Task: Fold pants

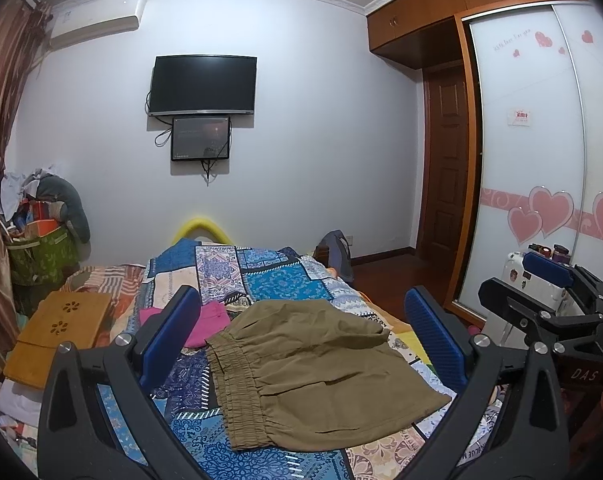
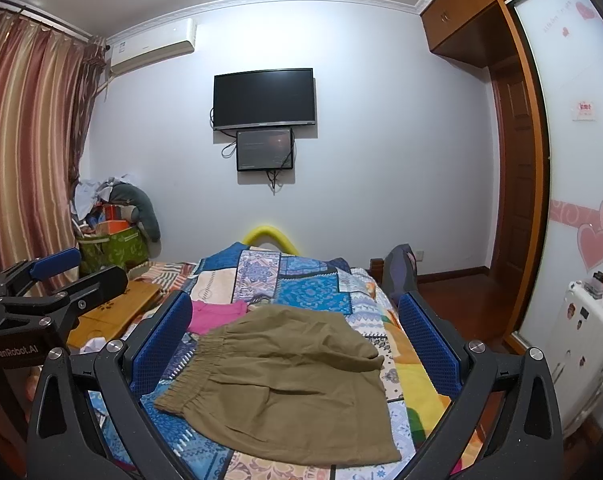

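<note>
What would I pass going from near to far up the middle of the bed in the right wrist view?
Khaki pants → pink cloth → patchwork bedspread → yellow bed end → small screen on the wall → TV.

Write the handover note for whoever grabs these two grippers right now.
Left gripper: open, holding nothing, above the bed.
Right gripper: open, holding nothing, beside the left.
Pants: khaki, flat on the patchwork bedspread, elastic waistband to the left, one layer folded over the far part. A pink garment lies behind them.
Done: pants laid out and seemingly folded once.
Left: probably another fold, then smoothing; neither gripper is touching the cloth.
</note>
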